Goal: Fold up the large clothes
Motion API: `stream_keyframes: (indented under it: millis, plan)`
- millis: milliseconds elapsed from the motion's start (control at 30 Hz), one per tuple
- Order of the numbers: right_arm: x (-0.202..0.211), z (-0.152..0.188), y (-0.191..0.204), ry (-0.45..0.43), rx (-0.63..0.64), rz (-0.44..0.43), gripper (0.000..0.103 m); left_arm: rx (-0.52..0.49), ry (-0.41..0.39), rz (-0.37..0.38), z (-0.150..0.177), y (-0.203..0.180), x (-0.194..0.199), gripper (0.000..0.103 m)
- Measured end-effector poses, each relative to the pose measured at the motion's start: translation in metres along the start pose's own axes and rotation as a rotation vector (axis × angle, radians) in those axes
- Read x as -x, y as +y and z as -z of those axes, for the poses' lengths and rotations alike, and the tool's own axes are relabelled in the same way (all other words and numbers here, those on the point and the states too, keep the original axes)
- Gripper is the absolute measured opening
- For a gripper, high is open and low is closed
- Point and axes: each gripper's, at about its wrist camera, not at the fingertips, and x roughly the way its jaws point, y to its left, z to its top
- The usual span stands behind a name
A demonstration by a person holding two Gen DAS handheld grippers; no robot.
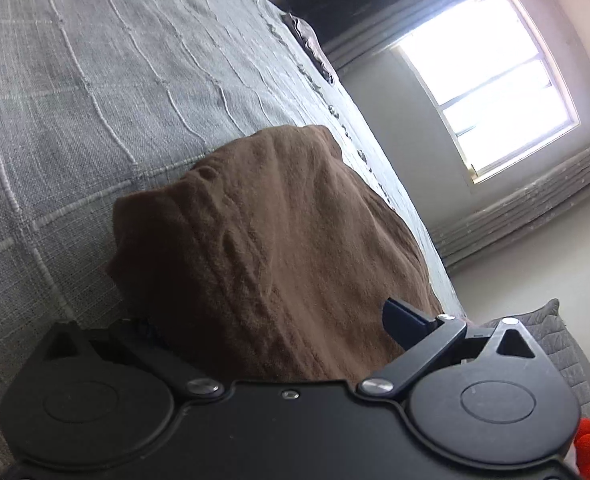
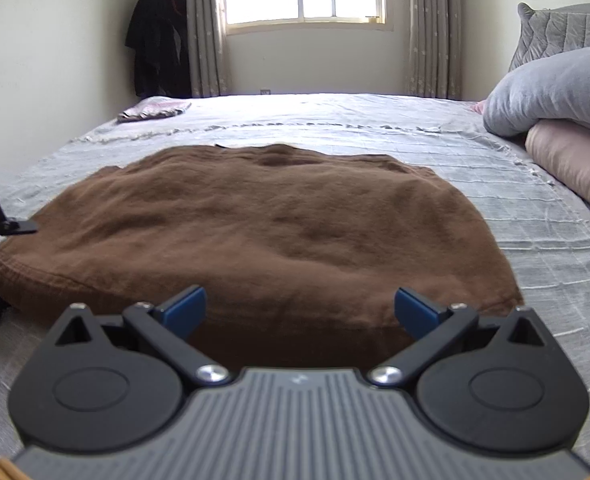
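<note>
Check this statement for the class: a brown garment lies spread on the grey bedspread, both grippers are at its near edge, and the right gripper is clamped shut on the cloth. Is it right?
One detail is wrong. The right gripper is not clamped: the right wrist view shows its blue pads wide apart over the near edge of the brown garment. The rest stands: the garment lies spread on the grey bedspread.

A plain brown garment [image 2: 255, 232] is set against a pale grey bedspread [image 2: 515, 200] crossed by a grid of raised white lines. Blue pads are seen on the black right gripper [image 2: 300, 308]. A grey pillow [image 2: 555, 88] is stacked on pink bedding [image 2: 575, 164].
</note>
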Motion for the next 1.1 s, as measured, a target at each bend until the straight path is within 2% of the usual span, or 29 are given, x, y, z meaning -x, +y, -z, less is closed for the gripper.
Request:
stream_keyframes:
  millis: [33,67,133,167,200,267,367,433,500,600,733,833,900,1000,1100]
  plan:
    - [-0.001,-0.001,0.003,-0.012,-0.014,-0.019,0.102,-0.019,-0.02,-0.016,0.003,-0.003,-0.001,0.094]
    - [-0.002,-0.002,0.006,-0.025,-0.033,-0.038,0.099,-0.03,-0.045,-0.032,0.005,-0.005,-0.001,0.087]
    - [-0.007,-0.005,0.011,-0.041,-0.092,-0.119,0.086,-0.036,-0.088,-0.069,0.008,-0.006,0.0,0.072]
    - [-0.01,-0.006,0.012,-0.042,-0.126,-0.162,0.074,-0.043,-0.112,-0.092,0.009,-0.006,0.0,0.053]
    - [-0.013,-0.007,0.015,-0.039,-0.153,-0.201,0.062,-0.053,-0.121,-0.106,0.009,-0.005,-0.001,0.047]
    - [-0.019,-0.007,0.02,-0.039,-0.183,-0.273,0.048,-0.072,-0.142,-0.092,0.01,-0.006,0.001,0.039]
    - [-0.033,-0.005,0.029,-0.016,-0.201,-0.362,0.034,-0.199,-0.215,-0.07,0.015,-0.024,0.012,0.031]
    - [-0.049,-0.001,0.033,0.065,-0.22,-0.386,0.026,-0.258,-0.257,-0.032,0.016,-0.039,0.022,0.029]
    - [-0.065,0.009,0.036,0.136,-0.239,-0.368,0.025,-0.327,-0.288,0.032,0.02,-0.061,0.029,0.027]
    - [-0.07,0.015,0.03,0.157,-0.282,-0.381,0.024,-0.467,-0.336,0.139,0.033,-0.101,0.041,0.026]
    - [-0.066,0.013,0.024,0.175,-0.296,-0.406,0.024,-0.627,-0.333,0.275,0.06,-0.157,0.041,0.026]
    - [-0.059,0.005,0.005,0.188,-0.349,-0.451,0.026,-0.751,-0.304,0.364,0.087,-0.191,0.039,0.026]
    - [-0.049,-0.001,-0.02,0.148,-0.416,-0.448,0.03,-0.822,-0.267,0.416,0.107,-0.208,0.037,0.026]
    - [-0.032,-0.007,-0.063,0.07,-0.5,-0.392,0.043,-0.935,-0.204,0.473,0.139,-0.227,0.027,0.026]
    - [-0.02,-0.004,-0.11,0.018,-0.611,-0.322,0.043,-1.064,-0.12,0.509,0.179,-0.235,0.013,0.026]
